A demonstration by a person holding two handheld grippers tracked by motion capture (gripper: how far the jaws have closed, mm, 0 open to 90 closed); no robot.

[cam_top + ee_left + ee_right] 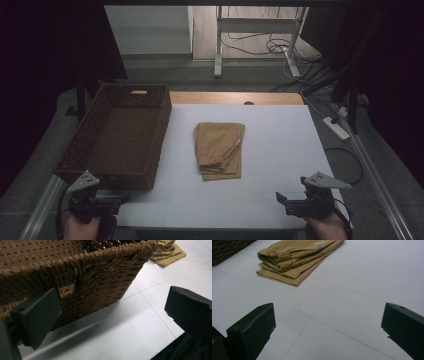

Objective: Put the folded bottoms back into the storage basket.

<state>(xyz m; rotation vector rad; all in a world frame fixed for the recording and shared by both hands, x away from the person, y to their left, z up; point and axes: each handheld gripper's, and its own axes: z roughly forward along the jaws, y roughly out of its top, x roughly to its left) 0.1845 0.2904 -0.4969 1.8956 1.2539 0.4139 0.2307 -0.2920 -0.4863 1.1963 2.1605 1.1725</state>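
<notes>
- At the lower corners of the high view, the left gripper point(116, 199) and right gripper point(283, 201) both stood released, grasping nothing.
- A folded tan cloth garment point(219, 149) with a white tag point(320, 245) lay mid-frame on the white table point(280, 145).
- An empty brown woven rectangular basket point(80, 145) sat left of it.

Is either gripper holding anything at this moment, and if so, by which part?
Nothing is held. The left gripper and right gripper are both open, apart from the folded tan garment and the wicker basket.

Left gripper point(116, 199) jaws wide apart, right gripper point(281, 198) likewise, both hand-held low
</notes>
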